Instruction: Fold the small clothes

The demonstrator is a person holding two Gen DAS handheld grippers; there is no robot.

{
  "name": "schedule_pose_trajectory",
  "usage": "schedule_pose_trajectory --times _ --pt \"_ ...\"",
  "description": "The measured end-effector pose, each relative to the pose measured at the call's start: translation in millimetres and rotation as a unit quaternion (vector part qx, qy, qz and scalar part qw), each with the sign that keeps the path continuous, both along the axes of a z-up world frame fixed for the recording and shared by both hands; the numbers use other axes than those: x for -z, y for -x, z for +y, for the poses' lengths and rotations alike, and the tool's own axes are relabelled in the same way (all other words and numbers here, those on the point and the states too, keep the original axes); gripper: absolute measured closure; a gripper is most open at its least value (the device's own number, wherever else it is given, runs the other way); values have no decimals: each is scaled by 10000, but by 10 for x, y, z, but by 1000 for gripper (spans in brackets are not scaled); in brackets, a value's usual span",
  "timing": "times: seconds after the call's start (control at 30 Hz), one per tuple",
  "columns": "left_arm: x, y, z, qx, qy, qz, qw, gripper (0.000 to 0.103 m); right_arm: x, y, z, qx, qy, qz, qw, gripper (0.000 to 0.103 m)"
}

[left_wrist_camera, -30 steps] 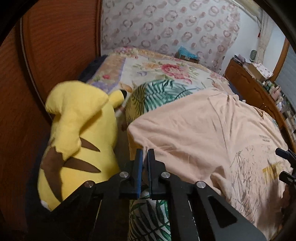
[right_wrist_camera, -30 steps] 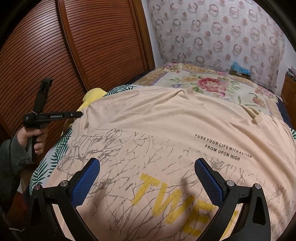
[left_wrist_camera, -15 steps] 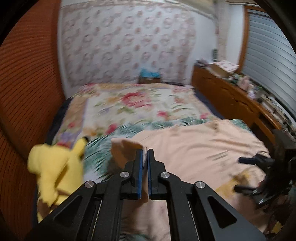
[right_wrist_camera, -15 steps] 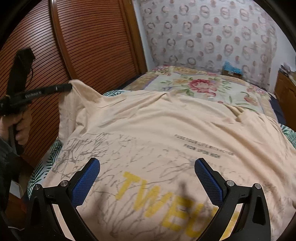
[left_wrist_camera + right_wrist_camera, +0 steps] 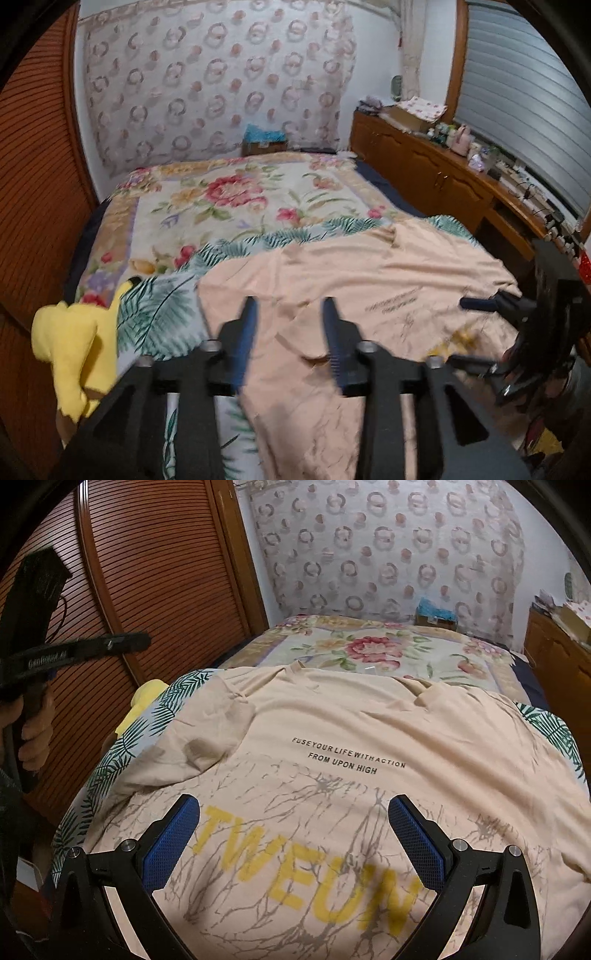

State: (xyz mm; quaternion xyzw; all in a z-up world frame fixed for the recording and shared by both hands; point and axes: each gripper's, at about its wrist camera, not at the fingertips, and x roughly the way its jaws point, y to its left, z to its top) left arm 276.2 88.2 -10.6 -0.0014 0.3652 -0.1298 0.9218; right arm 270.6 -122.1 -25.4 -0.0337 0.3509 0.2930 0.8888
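A peach T-shirt (image 5: 369,731) printed with yellow letters is spread on the bed (image 5: 369,646), its left sleeve folded inward; both claws, left (image 5: 290,325) and right (image 5: 293,827), are released.

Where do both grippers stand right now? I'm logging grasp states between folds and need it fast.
Left gripper: open, holding nothing, above the peach T-shirt.
Right gripper: open wide, empty, over the T-shirt's printed front.

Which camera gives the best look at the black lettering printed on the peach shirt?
The right wrist view: the black lettering sits sharp and readable on the peach shirt. In the left wrist view it is only small, blurred, slanted lines.
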Motion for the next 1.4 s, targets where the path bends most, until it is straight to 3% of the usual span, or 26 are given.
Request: schedule_pose_trajectory --times 0.03,0.13,0.23,0.37,0.57,0.73,0.9,1.07,1.3,1.4 --pt "61 36 63 -40 -18 76 10000 57 -8 14 6 -6 -9 8 10000 1" --pt "246 97 179 -202 -88 268 9994 33 -1 58 88 -65 -8 8 10000 1" --pt "491 162 315 -380 -313 516 9975 23 2 82 141 -150 19 8 9999 1" --pt "775 230 476 -579 -417 850 9938 23 0 80 209 -261 76 12 9996 1" --pt "968 290 630 -786 -412 1035 9907 23 -67 -66 398 -546 87 53 9985 5" --pt "1111 301 618 -733 -496 1157 9893 23 -120 -386 555 -905 55 136 9958 21" --pt "1142 332 613 -732 -532 1010 9908 18 -116 -637 709 -1159 128 158 9930 34" --pt "1217 361 626 -736 -497 754 9932 0 -28 -939 869 -1262 179 331 9913 38" --pt "1206 359 629 -739 -511 757 9931 0 171 -1175 1203 -1336 699 455 9875 38" --pt "1203 350 637 -738 -506 755 9931 0 201 -1191 1230 -1245 1071 191 9862 44"
